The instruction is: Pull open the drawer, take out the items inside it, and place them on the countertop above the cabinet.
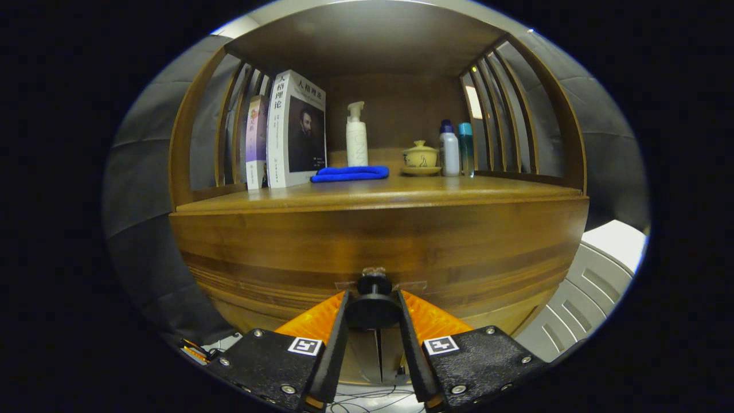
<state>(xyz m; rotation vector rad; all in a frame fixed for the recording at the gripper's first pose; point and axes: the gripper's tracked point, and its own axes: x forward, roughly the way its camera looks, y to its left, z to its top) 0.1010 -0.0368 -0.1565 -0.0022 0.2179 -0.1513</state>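
The gripper (374,312) sits low against the front of the wooden cabinet (378,241), its 2 fingers closed in around the dark round knob (373,299) of the drawer (378,269). Both fingers appear to press the knob's sides, though the contact is partly hidden, so the grip may be lighter than it looks. The drawer is shut, flush with the cabinet front, and whatever lies inside is out of sight.

Up at 12 o'clock from the knob runs the countertop (459,186). On it stand 2 books (287,129) toward 11 o'clock, a folded blue cloth (350,173), a white pump bottle (356,136), a small lidded cup (421,156) and 2 more bottles (456,148) toward 1 o'clock.

The risk, as I judge it, is the pull itself. The knob is small and rounded, so a tug that is angled off straight could let the fingers slide off it. A hard jerk could also rock the cabinet and tip the tall bottles.
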